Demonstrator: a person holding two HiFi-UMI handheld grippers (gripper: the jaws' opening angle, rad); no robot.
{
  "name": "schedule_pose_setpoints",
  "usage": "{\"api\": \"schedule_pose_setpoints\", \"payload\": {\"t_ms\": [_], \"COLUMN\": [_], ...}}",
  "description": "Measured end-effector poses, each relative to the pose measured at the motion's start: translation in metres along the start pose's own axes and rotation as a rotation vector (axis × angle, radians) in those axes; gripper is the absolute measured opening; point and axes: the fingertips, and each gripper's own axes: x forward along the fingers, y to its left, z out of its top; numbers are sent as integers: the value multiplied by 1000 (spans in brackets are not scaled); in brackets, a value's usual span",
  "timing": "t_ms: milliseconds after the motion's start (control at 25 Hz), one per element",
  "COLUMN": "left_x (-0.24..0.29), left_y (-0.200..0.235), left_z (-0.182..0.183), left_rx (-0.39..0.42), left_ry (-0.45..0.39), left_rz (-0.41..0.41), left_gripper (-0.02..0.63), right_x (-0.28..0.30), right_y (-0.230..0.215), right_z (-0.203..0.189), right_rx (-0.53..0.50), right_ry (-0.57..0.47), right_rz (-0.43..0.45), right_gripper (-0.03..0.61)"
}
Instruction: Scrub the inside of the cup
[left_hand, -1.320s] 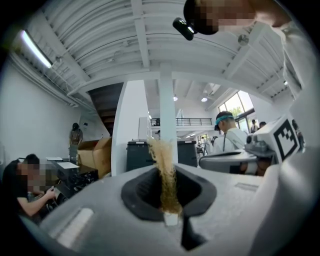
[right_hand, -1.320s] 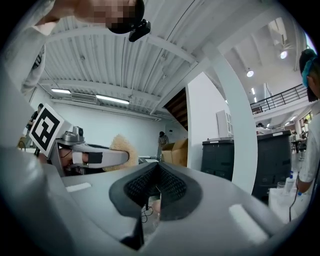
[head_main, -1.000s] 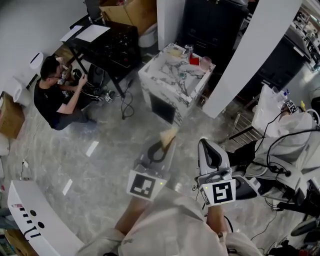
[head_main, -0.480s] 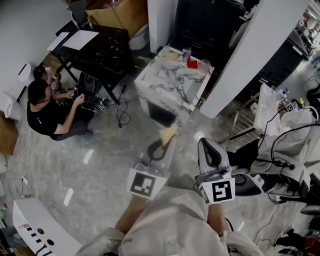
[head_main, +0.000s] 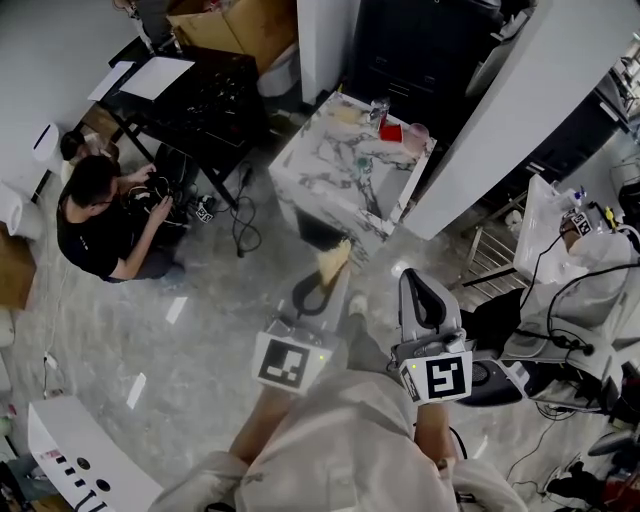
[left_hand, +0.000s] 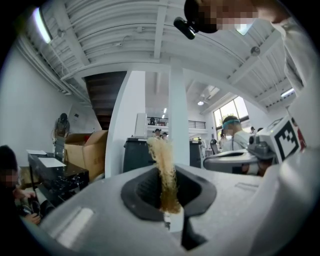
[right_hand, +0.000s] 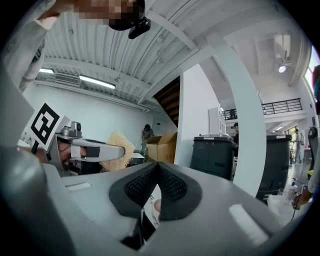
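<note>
1. Head view: we find the left gripper (head_main: 322, 292) and the right gripper (head_main: 411, 283) held out level over a polished floor, well apart from the marble counter (head_main: 330, 190). A pinkish cup (head_main: 415, 134) stands at the counter's far corner, just beside a red item (head_main: 390, 131). We judge this to be the cup that needs scrubbing. A tan scrub pad (head_main: 335, 262) juts from the left gripper's tip. A seated person (head_main: 95, 215) works at a dark desk to the left.
2. Left gripper view: the jaws are clamped on the scrub pad (left_hand: 164, 170), which stands upright between them. The cup does not show here. A cardboard box (left_hand: 87, 150) sits at left.
3. Right gripper view: the jaws are pressed together with nothing between them. The left gripper and its pad show at left.
4. Step in hand: we judge this to be the approach, with scrubbing not yet begun. The next move calls for reaching the counter, opening the right gripper to steady the cup, and working the pad inside it.
5. Writing: we can read no brand or label. Only the square marker patterns (head_main: 283, 366) on the grippers' cubes show.
</note>
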Motion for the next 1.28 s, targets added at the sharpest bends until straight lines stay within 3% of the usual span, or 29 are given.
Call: {"api": "schedule_pose_setpoints", "payload": {"t_ms": [760,1080,1280], "left_x": [206,264,296], "left_y": [81,106,119], "left_z": [-14,-25,-33], "left_rx": [15,25,36], "left_ry": [84,100,114], "left_rz": [105,145,128], "left_gripper": [28,28,28], "right_x": [173,226,252], "right_y": [-155,-194,-213], "right_z": [-21,-35,-44], "right_rx": [46,54,61], "right_ry": [34,45,60], "right_rz": [118,165,153], "right_gripper": [-3,-3,-3]}}
